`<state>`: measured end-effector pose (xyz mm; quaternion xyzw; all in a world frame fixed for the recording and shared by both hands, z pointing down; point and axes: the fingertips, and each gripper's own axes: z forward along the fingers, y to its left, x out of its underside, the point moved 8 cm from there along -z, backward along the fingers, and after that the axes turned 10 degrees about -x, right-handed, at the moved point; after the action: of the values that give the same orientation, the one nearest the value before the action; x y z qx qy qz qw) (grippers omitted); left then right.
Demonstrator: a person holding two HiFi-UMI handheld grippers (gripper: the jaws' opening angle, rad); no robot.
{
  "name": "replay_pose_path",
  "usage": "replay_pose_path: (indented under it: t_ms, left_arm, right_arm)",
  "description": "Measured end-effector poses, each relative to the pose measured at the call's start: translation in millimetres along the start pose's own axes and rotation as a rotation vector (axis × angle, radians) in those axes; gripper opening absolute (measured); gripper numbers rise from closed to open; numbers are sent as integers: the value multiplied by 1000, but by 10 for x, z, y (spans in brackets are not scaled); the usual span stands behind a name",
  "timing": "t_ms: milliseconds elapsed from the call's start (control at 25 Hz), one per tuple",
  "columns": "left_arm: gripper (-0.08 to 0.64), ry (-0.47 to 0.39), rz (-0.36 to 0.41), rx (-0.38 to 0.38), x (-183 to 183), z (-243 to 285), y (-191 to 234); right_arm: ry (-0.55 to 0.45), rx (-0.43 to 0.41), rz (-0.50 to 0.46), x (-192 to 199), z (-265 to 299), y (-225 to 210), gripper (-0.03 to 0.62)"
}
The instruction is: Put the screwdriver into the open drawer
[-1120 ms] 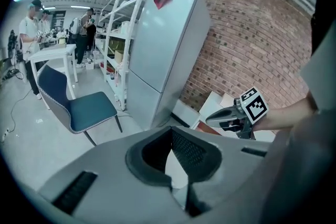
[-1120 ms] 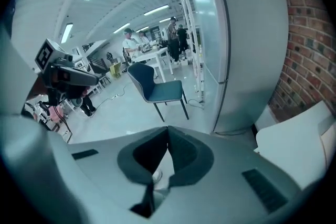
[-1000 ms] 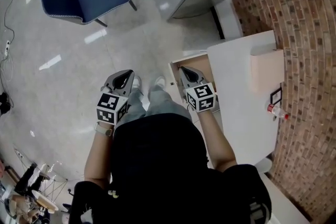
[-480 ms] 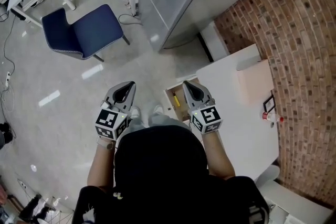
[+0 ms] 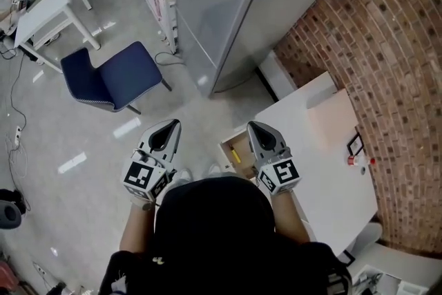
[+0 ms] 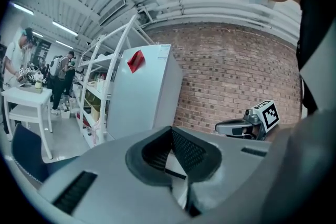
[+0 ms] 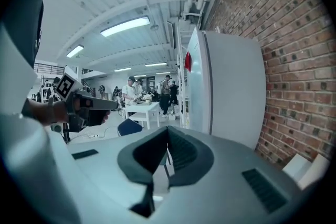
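Observation:
The open drawer (image 5: 231, 141) juts from the white cabinet top (image 5: 324, 176), just left of my right gripper. A yellow screwdriver (image 5: 235, 155) lies inside it. Both grippers are held up in front of the person's body, pointing nearly level, with nothing between their jaws. The left gripper (image 5: 168, 128) is shut, over the floor left of the drawer; its own view shows the pads (image 6: 186, 147) meeting at the tip of the left gripper (image 6: 171, 132). The right gripper (image 5: 255, 128) is shut too, above the drawer's right edge, and the right gripper (image 7: 168, 131) shows closed in its own view.
A blue chair (image 5: 114, 76) stands on the floor at the left, with a white table (image 5: 41, 3) behind it. A tall grey cabinet (image 5: 228, 3) and a brick wall (image 5: 394, 45) close off the far side. A beige box (image 5: 331, 117) and a small bottle (image 5: 353, 160) sit on the cabinet top.
Both grippers have risen and tipped up toward level, still shut. The head view has swung up, so the drawer with the yellow screwdriver now shows between the grippers.

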<state>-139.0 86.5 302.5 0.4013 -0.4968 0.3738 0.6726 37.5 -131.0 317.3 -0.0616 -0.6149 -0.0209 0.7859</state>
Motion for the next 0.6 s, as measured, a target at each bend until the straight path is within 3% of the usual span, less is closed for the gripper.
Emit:
replay_pose_path:
  t_ms: [600]
  left_arm:
    - [4, -43, 48, 30, -185, 76, -89]
  right_arm:
    - [-56, 20, 21, -116, -92, -58, 11]
